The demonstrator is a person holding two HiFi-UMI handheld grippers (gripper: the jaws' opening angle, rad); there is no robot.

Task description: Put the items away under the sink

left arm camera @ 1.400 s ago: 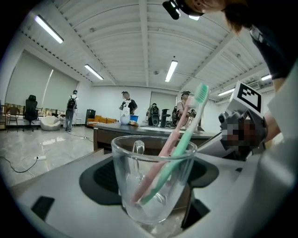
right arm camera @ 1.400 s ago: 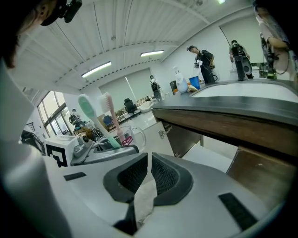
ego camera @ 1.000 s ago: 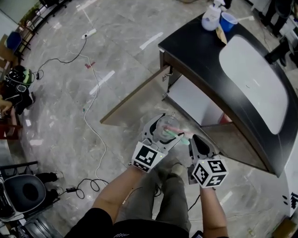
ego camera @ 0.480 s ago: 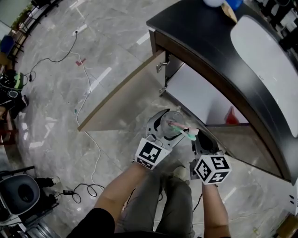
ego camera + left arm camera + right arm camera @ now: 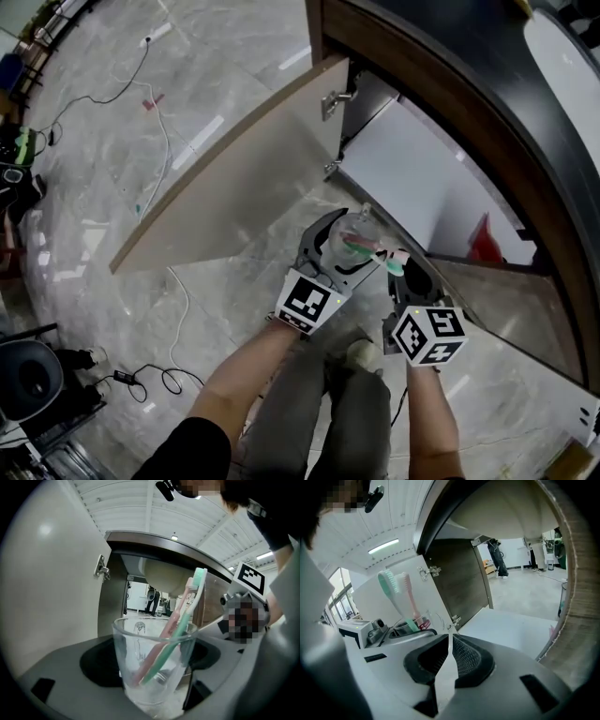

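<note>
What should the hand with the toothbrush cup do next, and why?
Probably ease the left hand-held gripper forward and set the glass on the white cabinet floor. Its jaws clamp the glass, two toothbrushes stand in it, the cabinet door is open, and the glass hangs just outside.

No readable text, label, brand, number or sign shows in any view.

Glass (image 5: 140,667): between the jaws of the left gripper (image 5: 345,242), before the cabinet opening (image 5: 412,183).
Toothbrushes (image 5: 185,616): two, in the glass, leaning right.
Right gripper (image 5: 451,656): just right of the glass, jaws together, holding nothing.
Cabinet door (image 5: 234,178): swung open, left of the opening.
Opening: beneath the countertop (image 5: 450,84) front edge.
</note>
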